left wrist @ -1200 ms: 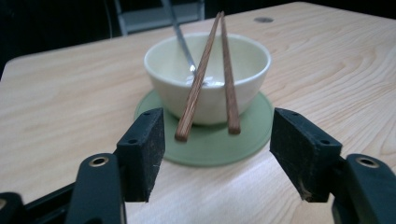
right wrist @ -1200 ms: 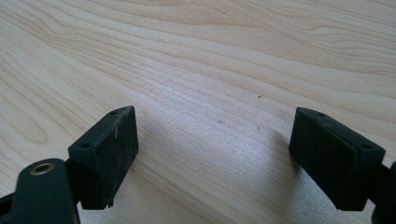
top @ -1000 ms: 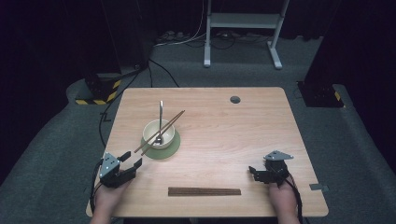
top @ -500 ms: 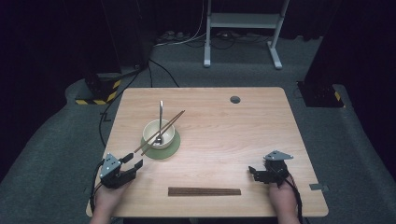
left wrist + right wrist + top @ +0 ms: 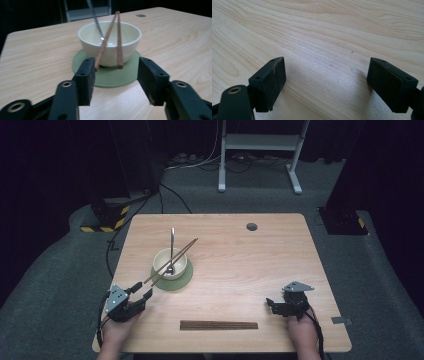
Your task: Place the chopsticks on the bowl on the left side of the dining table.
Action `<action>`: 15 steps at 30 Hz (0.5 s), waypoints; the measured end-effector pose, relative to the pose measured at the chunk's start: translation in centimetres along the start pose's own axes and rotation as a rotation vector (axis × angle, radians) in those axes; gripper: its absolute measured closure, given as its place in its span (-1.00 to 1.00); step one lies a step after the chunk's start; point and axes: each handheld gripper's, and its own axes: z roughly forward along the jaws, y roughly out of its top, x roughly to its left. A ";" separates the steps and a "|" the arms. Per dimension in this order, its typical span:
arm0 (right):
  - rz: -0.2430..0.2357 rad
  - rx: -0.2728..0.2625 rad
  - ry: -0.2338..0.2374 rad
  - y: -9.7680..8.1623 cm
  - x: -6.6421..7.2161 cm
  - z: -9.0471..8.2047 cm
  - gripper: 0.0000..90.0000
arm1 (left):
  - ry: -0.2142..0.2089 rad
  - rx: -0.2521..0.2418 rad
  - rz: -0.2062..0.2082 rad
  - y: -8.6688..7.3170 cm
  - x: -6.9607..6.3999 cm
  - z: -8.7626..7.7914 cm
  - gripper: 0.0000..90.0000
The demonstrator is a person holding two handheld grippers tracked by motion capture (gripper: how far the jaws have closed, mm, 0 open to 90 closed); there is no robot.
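Observation:
A cream bowl (image 5: pixel 170 262) (image 5: pixel 110 42) stands on a round green coaster (image 5: pixel 181 281) (image 5: pixel 112 76) at the left of the wooden table (image 5: pixel 250 265). A metal spoon (image 5: pixel 172 242) (image 5: pixel 95 20) leans in the bowl. Two brown chopsticks (image 5: pixel 175 257) (image 5: pixel 119 40) lie across its rim, their near ends sticking out toward my left gripper (image 5: pixel 142 289) (image 5: pixel 115 75). That gripper is open just short of those ends, with nothing between its pads. At the front right, my right gripper (image 5: pixel 271 305) (image 5: pixel 327 80) rests open over bare wood.
A dark brown pair of sticks (image 5: pixel 218 325) lies flat along the front edge between my hands. A round cable hole (image 5: pixel 251 226) sits at the table's far side. Grey carpet surrounds the table, and a white stand (image 5: pixel 260 142) is behind it.

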 end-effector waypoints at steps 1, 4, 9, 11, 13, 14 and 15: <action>0.000 0.000 0.000 0.0 0.0 0.0 -0.65 | 0.006 0.006 -0.012 0.0 0.1 0.3 -0.02; 0.001 0.000 -0.001 0.0 0.0 0.0 -0.65 | 0.031 0.033 -0.029 -0.1 0.3 1.4 -0.15; 0.002 0.000 -0.001 0.0 0.0 0.0 -0.65 | 0.026 0.050 -0.012 0.1 -0.1 2.6 -0.05; 0.001 -0.001 -0.001 0.0 0.0 0.0 -0.65 | 0.027 0.066 0.005 0.2 -0.3 2.8 0.03; 0.003 0.000 -0.001 0.0 0.0 0.0 -0.65 | 0.028 0.068 0.009 0.2 -0.5 2.9 0.13; 0.003 0.000 -0.001 0.0 0.0 0.0 -0.65 | 0.027 0.070 0.022 0.2 -0.5 3.0 0.16; 0.002 0.000 -0.001 0.0 0.0 0.0 -0.65 | 0.030 0.068 0.012 0.2 -0.7 3.0 0.19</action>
